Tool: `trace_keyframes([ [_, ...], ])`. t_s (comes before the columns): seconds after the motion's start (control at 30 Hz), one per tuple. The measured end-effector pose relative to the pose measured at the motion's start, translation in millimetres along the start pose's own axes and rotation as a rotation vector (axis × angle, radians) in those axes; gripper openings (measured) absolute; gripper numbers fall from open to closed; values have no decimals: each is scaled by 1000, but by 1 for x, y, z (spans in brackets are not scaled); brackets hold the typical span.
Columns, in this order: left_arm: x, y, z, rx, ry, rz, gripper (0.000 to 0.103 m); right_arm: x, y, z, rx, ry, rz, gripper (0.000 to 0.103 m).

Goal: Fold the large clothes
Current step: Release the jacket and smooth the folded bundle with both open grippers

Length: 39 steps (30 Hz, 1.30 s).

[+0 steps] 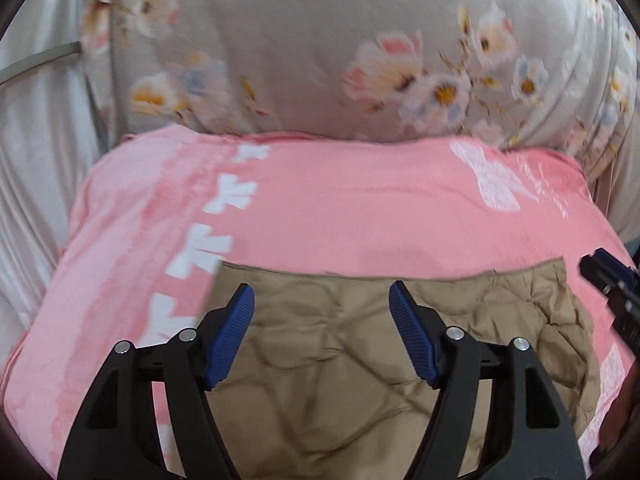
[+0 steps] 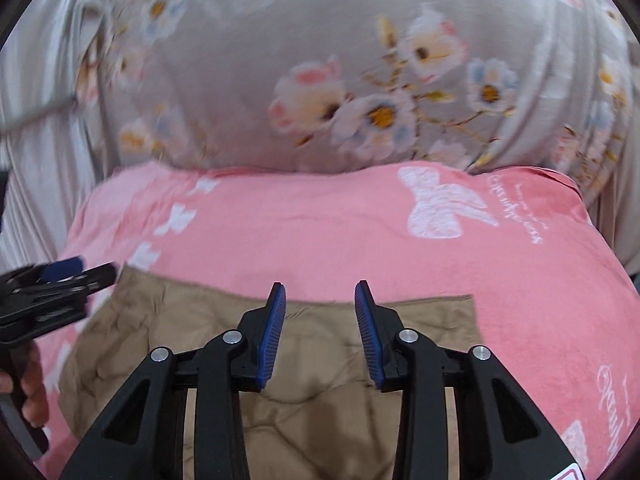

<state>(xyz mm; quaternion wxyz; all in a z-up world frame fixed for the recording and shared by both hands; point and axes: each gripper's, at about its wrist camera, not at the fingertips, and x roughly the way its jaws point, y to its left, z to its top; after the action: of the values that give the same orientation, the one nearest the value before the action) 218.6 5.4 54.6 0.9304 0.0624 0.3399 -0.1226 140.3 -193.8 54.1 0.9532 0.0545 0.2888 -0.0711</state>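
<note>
A tan quilted garment (image 1: 332, 360) lies flat on a pink blanket (image 1: 340, 208), its straight far edge facing away. It also shows in the right wrist view (image 2: 320, 384). My left gripper (image 1: 322, 296) is open and empty, hovering over the garment near its far left corner. My right gripper (image 2: 320, 292) is open and empty above the garment's far edge. The right gripper shows at the right edge of the left wrist view (image 1: 612, 288). The left gripper shows at the left of the right wrist view (image 2: 60, 280).
The pink blanket (image 2: 360, 240) with white bow prints covers the surface. A grey floral quilt (image 1: 320, 40) is bunched up behind it. White pleated fabric (image 1: 36, 160) hangs at the left.
</note>
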Motion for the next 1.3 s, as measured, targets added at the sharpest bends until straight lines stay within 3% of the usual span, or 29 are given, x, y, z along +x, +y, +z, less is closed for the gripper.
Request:
trace_keyframes([
  [0.13, 53, -23, -6, -26, 91, -15, 61, 43, 9, -11, 6, 103, 14, 26],
  [0.23, 79, -29, -7, -15, 112, 20, 60, 70, 5, -16, 13, 157, -6, 26],
  [0.37, 102, -22, -15, -58, 160, 9, 61, 102, -1, -30, 34, 218, -13, 26],
  [0.63, 117, -15, -32, -102, 129, -12, 63, 120, -4, -42, 68, 223, -2, 23],
  [1.3, 127, -24, -46, -73, 87, 36, 64, 132, -3, -53, 54, 211, -11, 24],
])
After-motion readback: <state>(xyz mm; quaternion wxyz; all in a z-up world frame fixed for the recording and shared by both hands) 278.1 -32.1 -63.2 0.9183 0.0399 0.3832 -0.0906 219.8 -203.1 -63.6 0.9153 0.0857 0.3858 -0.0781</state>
